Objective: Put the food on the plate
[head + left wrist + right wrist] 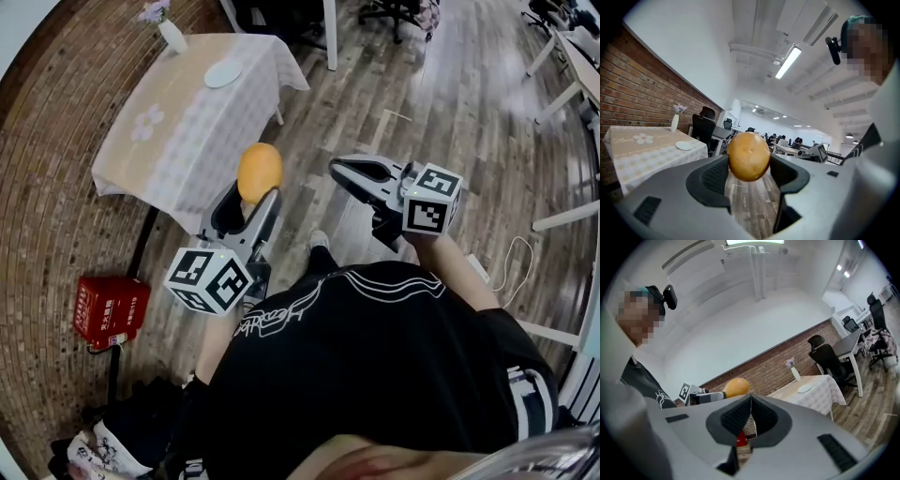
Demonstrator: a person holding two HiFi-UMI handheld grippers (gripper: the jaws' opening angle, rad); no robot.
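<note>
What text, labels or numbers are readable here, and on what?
Nothing can be read well enough to quote.
Red box: white print, too small and blurred.
Black shirt: white script lettering, not legible.
Tablecloth: cursive word by the flower print, too blurred to quote.

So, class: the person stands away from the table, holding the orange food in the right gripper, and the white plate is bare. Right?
No: the left gripper holds the orange food, as the left gripper view shows; the right gripper is shut on nothing. The rest stands.
</note>
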